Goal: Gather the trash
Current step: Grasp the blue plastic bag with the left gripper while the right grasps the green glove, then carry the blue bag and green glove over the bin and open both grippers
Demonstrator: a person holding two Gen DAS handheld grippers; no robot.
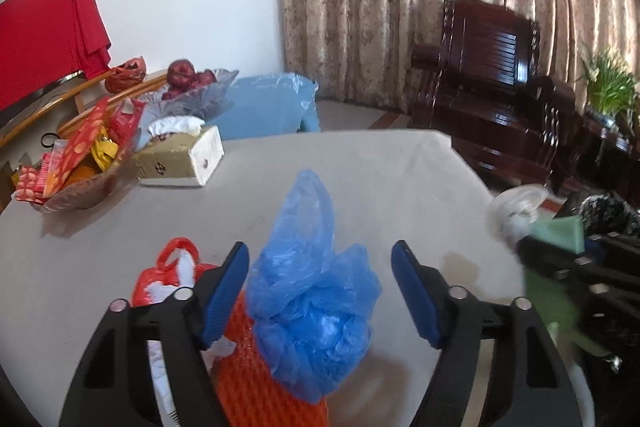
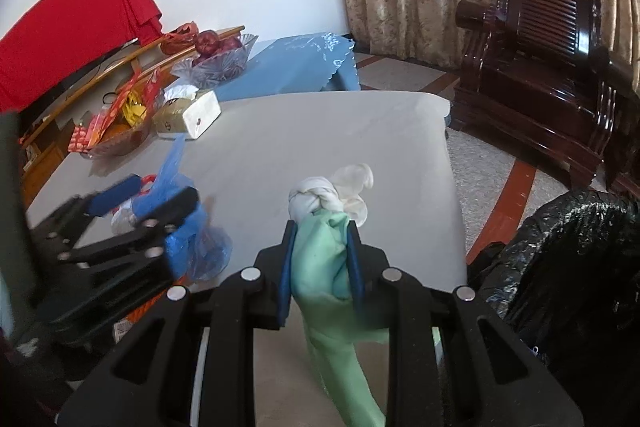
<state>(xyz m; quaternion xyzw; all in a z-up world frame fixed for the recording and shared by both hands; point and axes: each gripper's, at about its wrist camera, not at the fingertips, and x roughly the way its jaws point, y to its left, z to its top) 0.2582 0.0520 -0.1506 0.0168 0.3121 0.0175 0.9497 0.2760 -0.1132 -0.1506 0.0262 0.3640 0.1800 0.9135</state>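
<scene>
right wrist view: the right gripper point(image 2: 322, 247) was clamped on a green bag point(image 2: 332, 267), held clear for binning. the left gripper point(image 1: 320, 291) stood wide apart, holding nothing, straddling a blue bag point(image 1: 312, 291) to grasp it.

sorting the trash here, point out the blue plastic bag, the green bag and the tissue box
blue plastic bag point(image 1: 312, 291): left wrist view, crumpled middle.
green bag point(image 2: 320, 259): right wrist view, part pinched in the right gripper.
tissue box point(image 1: 180, 157): left wrist view, long side face.

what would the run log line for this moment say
left gripper: open around blue plastic bag | right gripper: shut on green bag | black trash bag: right of table
</scene>
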